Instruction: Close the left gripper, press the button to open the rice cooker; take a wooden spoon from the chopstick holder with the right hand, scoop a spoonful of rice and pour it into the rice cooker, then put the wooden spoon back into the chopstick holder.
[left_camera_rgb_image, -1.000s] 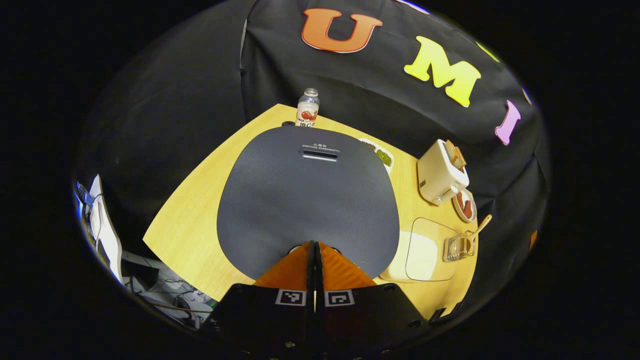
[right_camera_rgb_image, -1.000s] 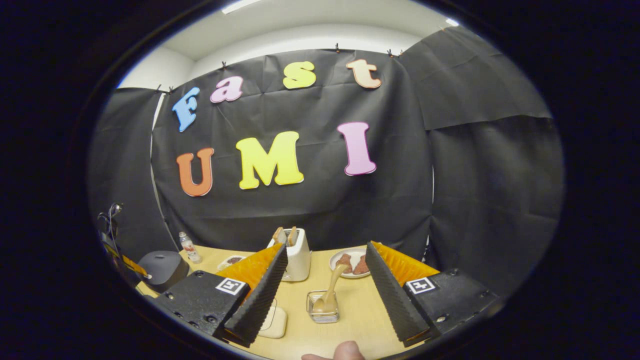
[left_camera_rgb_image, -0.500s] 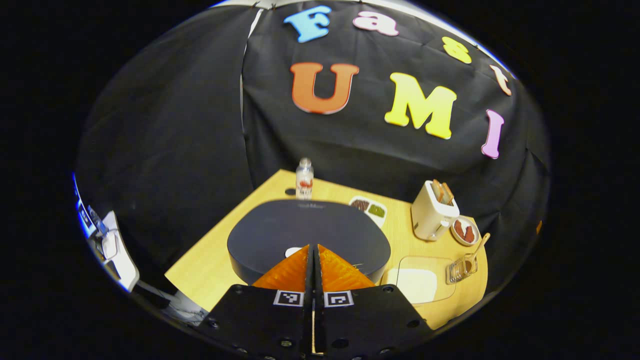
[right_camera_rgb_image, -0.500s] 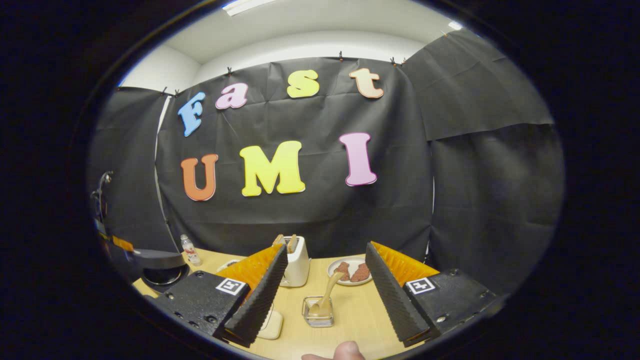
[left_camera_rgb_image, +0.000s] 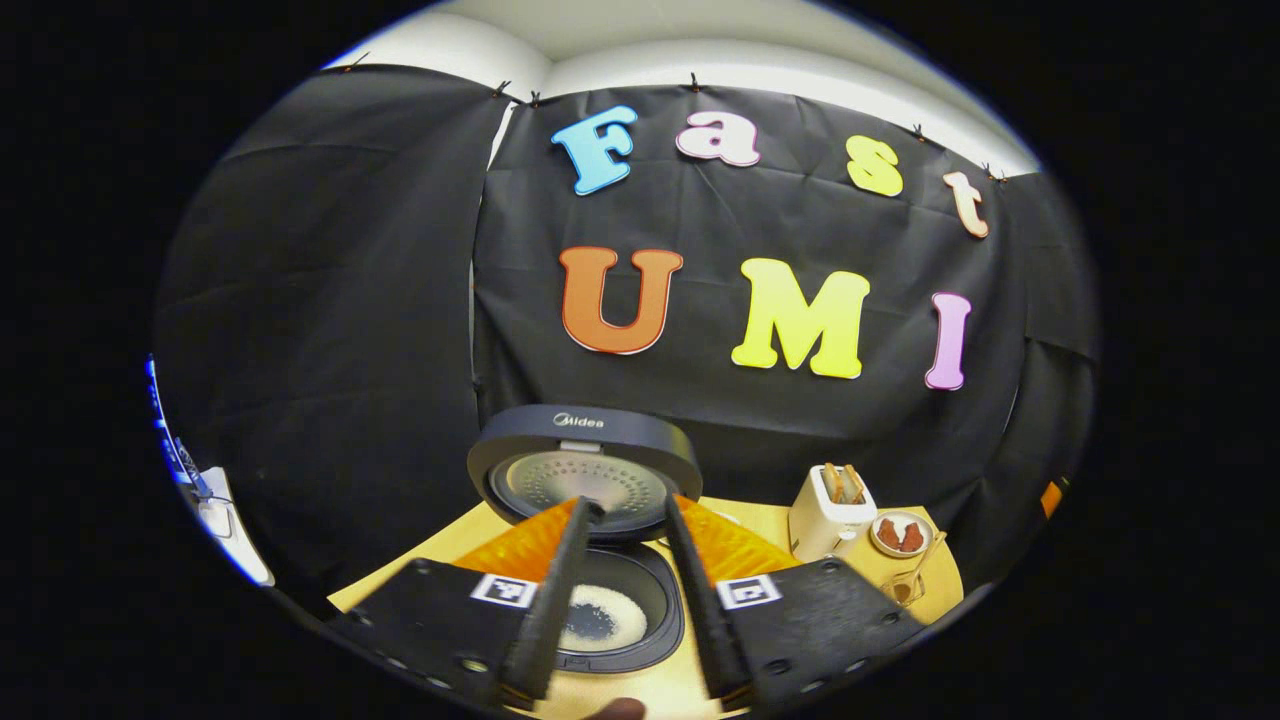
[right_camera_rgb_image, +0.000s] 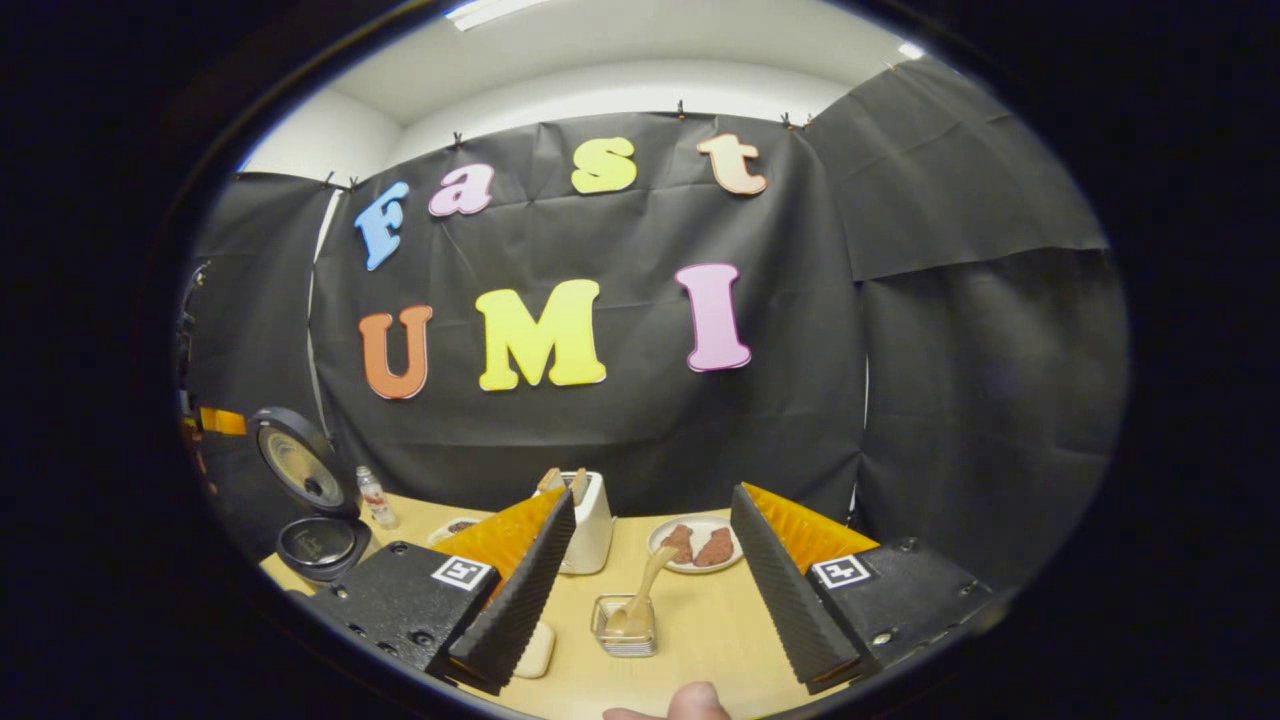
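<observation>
Right tongs (right_camera_rgb_image: 645, 590) wide open, empty; wooden spoon (right_camera_rgb_image: 640, 598) ahead between them: light, stiff, grip upper handle. Left tongs (left_camera_rgb_image: 625, 600) parted, empty.

Left gripper view: sits low, close behind open rice cooker (left_camera_rgb_image: 585, 560), looks level over pot toward booth's back wall, raised lid right in front. Right gripper view: farther right along table (right_camera_rgb_image: 700, 640), also level, facing same wall, chopstick holder (right_camera_rgb_image: 623, 626) near, just past its fingers. Shared: toaster (left_camera_rgb_image: 830, 497) (right_camera_rgb_image: 585, 520), plate (left_camera_rgb_image: 898, 533) (right_camera_rgb_image: 697, 545), holder, cooker (far left in right gripper view), same wall.
</observation>
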